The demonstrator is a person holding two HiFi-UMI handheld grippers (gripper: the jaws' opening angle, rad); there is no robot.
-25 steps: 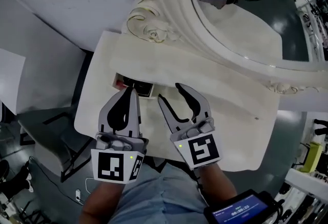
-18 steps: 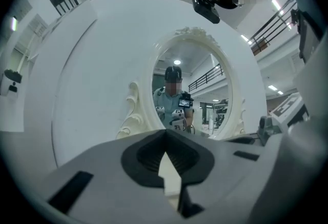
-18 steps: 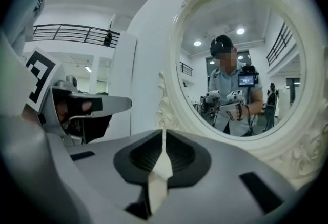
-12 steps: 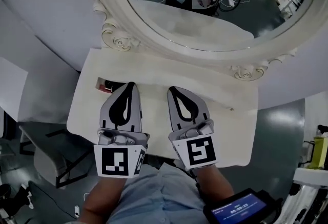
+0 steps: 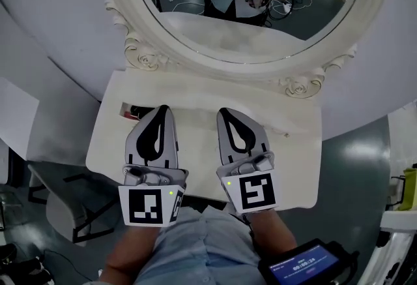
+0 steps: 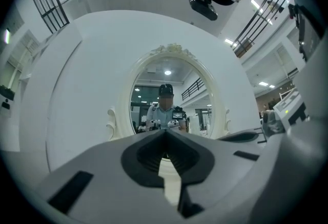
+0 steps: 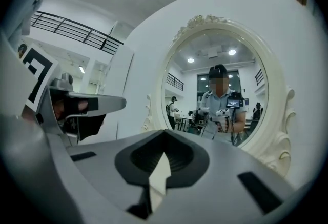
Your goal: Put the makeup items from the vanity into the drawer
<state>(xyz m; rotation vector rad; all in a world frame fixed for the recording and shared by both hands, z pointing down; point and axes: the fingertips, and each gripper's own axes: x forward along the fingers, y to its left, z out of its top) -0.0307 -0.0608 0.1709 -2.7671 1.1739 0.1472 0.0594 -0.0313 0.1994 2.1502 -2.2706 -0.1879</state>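
A small dark and red makeup item (image 5: 133, 110) lies at the back left of the cream vanity top (image 5: 287, 147); my left gripper hides part of it. My left gripper (image 5: 161, 109) hovers over the top just right of that item, jaws shut with nothing between them. My right gripper (image 5: 223, 111) is beside it over the middle of the top, also shut and empty. In the left gripper view the jaws (image 6: 165, 133) meet and point at the oval mirror (image 6: 166, 100). The right gripper view shows its jaws (image 7: 164, 133) closed the same way. No drawer shows.
An oval mirror (image 5: 260, 10) in an ornate cream frame (image 5: 146, 55) rises at the back of the vanity and reflects both grippers. A grey seat with a black frame (image 5: 65, 212) stands at lower left. A handheld screen (image 5: 306, 264) is at bottom right.
My right gripper's jaws have closed from open. The head view has tilted up, so more of the mirror shows. Both grippers stay over the vanity top.
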